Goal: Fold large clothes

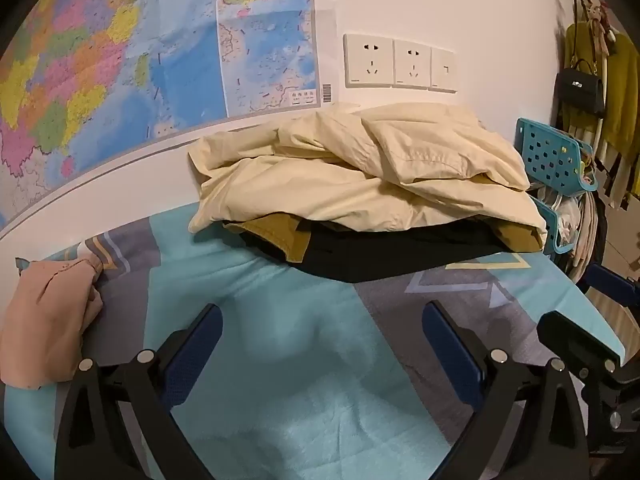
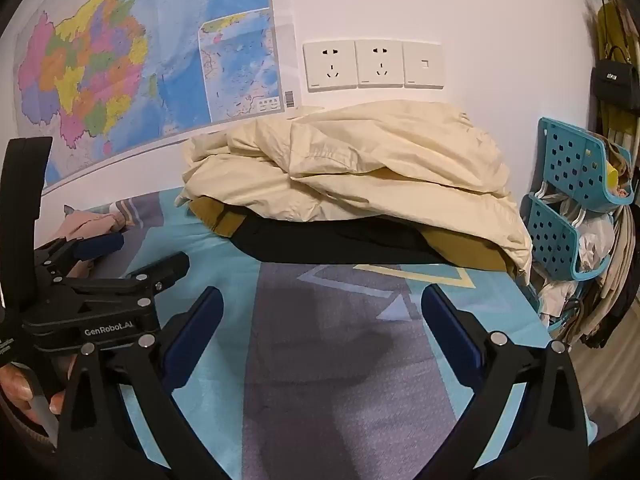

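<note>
Hovering over the bed, the left gripper [image 1: 322, 328] has its 2 blue-padded black fingers spread wide with nothing between them; only the teal and grey patterned bedsheet [image 1: 288, 344] shows in the gap. The right gripper [image 2: 322, 312] is spread just as wide and also holds nothing, its fingers framing a grey band of the same sheet. In the right wrist view the left gripper appears just to the left of the right one, side by side with it, both pointing toward the wall.

Straight ahead of both grippers, well apart from the fingertips, lies the pile of large clothes: a crumpled cream cotton garment [image 1: 360, 168] on top, a mustard-brown garment [image 1: 280, 236] showing at both lower edges beneath it, and a flat black garment [image 1: 384, 256] at the bottom, touching the sheet. Far to the left of the left gripper, a bunched pale pink cloth [image 1: 52, 320] rests on the sheet's edge.

Beyond the pile, on the white wall, hangs a large coloured paper map [image 1: 120, 60], and to its right 3 white wall socket plates [image 1: 400, 62] sit in a row. To the right of the pile stand 2 stacked turquoise perforated plastic baskets [image 2: 572, 184], with a black handbag [image 1: 580, 92] and yellow-green clothes hanging above them.
</note>
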The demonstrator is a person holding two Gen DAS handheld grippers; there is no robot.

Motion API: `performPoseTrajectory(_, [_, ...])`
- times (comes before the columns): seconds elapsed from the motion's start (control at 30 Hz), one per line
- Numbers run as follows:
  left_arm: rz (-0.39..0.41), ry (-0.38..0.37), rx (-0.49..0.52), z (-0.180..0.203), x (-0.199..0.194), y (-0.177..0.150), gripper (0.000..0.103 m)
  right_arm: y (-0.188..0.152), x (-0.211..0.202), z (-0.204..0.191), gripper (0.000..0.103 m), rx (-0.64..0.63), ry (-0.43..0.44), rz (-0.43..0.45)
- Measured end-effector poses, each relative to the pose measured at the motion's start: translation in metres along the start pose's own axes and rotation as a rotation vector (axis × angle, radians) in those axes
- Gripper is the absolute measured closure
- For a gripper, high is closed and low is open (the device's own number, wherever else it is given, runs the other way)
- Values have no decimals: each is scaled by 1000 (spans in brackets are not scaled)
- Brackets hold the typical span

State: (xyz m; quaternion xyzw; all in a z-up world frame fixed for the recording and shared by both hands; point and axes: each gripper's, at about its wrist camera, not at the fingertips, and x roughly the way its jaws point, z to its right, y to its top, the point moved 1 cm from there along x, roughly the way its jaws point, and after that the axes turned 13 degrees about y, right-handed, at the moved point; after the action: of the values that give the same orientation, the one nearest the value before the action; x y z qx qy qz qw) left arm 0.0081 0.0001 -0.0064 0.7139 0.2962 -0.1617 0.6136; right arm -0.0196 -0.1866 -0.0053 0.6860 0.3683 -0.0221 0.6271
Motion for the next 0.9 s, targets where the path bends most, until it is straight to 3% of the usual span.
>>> performPoseTrajectory(0.13, [-7, 12, 10, 1, 2, 1, 7, -1, 6, 5, 5, 0, 8, -30])
performPoseTrajectory(0.9, [8, -4, -33, -3, 1, 5, 7, 6, 2, -1, 5, -31, -11, 6])
